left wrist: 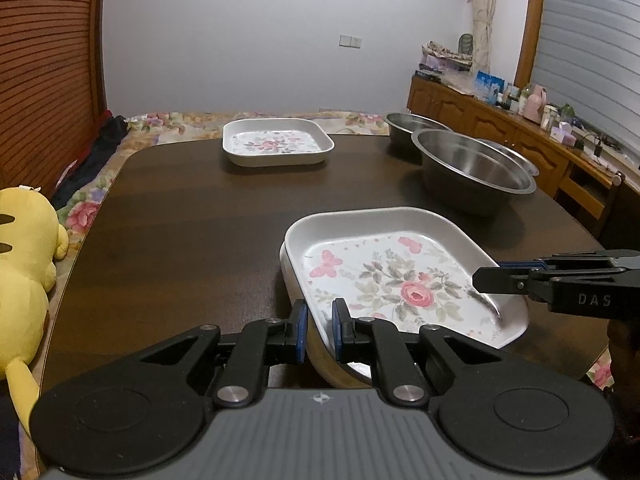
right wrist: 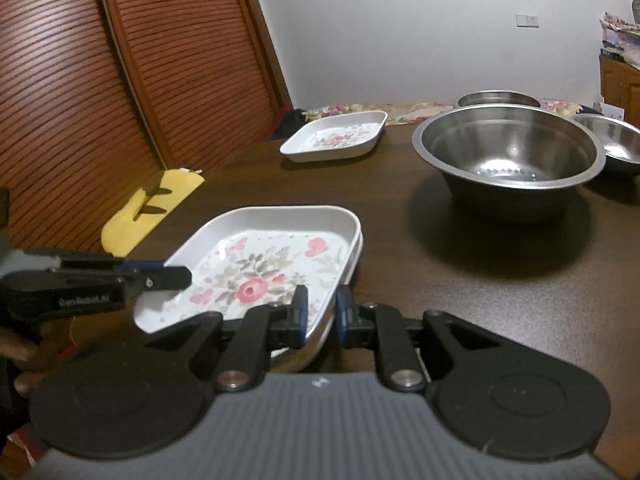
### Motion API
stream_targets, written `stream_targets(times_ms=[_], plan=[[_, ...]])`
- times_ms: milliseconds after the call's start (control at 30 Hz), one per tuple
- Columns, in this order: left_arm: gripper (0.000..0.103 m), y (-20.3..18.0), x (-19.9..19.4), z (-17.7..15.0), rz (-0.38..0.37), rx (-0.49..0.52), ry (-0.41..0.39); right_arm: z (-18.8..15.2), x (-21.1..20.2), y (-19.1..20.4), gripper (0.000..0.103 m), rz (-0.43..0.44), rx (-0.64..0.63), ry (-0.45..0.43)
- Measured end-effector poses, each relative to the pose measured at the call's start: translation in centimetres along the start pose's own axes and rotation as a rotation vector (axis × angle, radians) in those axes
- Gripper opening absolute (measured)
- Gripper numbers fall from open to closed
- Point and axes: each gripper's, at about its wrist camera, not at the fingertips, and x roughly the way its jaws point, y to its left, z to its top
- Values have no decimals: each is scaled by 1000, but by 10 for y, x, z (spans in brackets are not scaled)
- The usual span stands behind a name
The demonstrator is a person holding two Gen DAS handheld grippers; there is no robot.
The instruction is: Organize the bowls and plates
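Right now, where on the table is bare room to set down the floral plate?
Bare wood lies between the held floral plate and the far floral plate, toward the yellow plush toy. The right side is crowded with steel bowls.

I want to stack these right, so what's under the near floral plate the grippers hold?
Under the near floral plate a second white rim shows, seemingly another plate nested below; its pattern is covered. Beneath lies the dark table.

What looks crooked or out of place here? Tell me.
The near floral plate is tilted, gripped at opposite rims by the left gripper and right gripper, with another plate offset beneath it. No spills or damage show.
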Motion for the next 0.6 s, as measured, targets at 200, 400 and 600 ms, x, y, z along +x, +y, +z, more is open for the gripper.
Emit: stream_targets(times_ms=[200,400,600], plan=[[15,-2,4,-3,33,11,-7,-4,0,1,18,-6,-8,-23],[15,2,4,-2,25,-11,-8,-7,-1,1,18,2,6,-31],[26,4,2,-3,25,-23,-15,-8,-5,1,20,1,13,-42]])
